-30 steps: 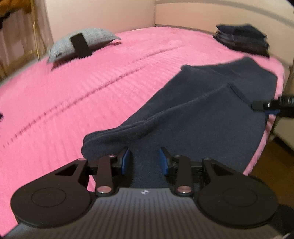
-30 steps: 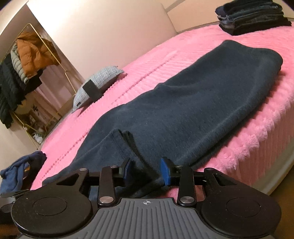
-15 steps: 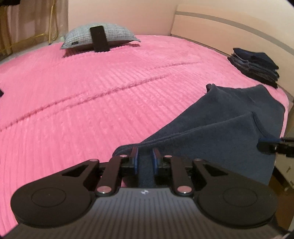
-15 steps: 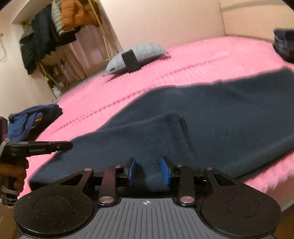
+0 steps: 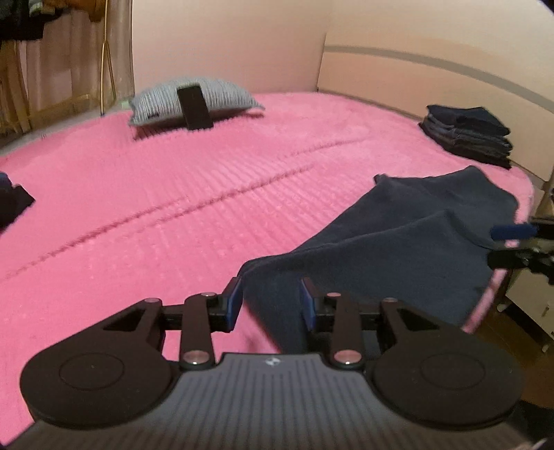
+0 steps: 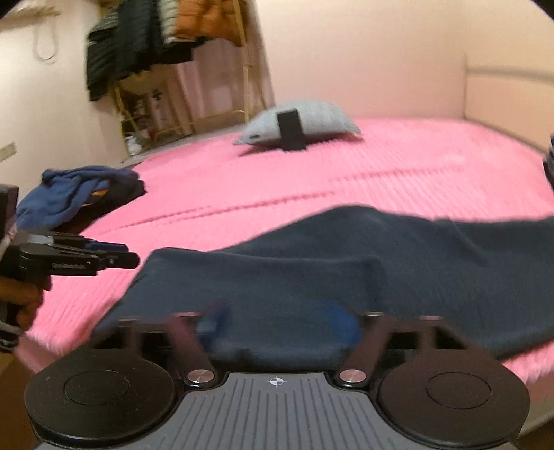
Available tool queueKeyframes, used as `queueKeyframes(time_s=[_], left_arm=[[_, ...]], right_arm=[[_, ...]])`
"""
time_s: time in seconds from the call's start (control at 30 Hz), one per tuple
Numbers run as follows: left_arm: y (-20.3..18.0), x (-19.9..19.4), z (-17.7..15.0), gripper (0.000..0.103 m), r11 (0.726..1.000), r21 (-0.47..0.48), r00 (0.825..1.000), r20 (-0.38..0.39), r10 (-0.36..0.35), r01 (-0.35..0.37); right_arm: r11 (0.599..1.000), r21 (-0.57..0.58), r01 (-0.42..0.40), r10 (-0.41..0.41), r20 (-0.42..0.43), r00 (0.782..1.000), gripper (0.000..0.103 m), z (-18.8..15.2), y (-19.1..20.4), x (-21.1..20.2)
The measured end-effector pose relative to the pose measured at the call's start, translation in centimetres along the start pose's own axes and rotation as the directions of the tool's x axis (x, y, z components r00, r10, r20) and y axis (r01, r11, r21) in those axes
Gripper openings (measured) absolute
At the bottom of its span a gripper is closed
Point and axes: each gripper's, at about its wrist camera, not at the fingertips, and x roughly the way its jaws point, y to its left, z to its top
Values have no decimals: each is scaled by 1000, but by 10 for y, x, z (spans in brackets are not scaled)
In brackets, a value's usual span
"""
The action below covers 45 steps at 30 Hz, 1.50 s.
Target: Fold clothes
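Navy garment point(image 5: 408, 249) lies between the spread left claw point(image 5: 271, 301) fingers.

A pink ribbed bedspread point(image 5: 180, 194) covers the bed, with a long raised crease running across its middle. Near the far side lies a grey striped pillow point(image 5: 207, 97), and a dark flat rectangular object point(image 5: 195, 107) leans upright against its front. Behind the bed's right side stands a pale headboard point(image 5: 432, 79) with a darker band along its upper part. A plain cream wall point(image 6: 363, 59) fills the background. In the far corner a gold metal clothes rack point(image 6: 180, 114) holds hanging garments, among them dark pieces and an orange jacket point(image 6: 207, 17), with small items on the floor beneath, too blurred to identify.
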Motion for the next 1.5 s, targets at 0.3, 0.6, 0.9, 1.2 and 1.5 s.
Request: queueKeyframes(time_s=[0.3,0.6,0.9,1.2,1.5], left_arm=[[-74,-26,-50,30,864,502,999,-10,-52,50],[-34,-18,-16,20,967,187,984,-71,-165,176],[-19,-19,6,21,929,265,964,-134,-229,258],[-9,-18,16,23,909,270,946,-147,-288,318],[-2,-21,11,25,908,263,944,-145,-296,325]], right_arm=[[998,61,8,-5,-41,999,76,-8,-10,0],[982,-110,-156,152,-50,987,76,-5,29,-4],[896,-8,-445,432,-221,874,61,-14,64,33],[875,257,-411,455,-143,879,44,-11,58,75],[775,488,-402,502,-90,860,44,-12,34,78]])
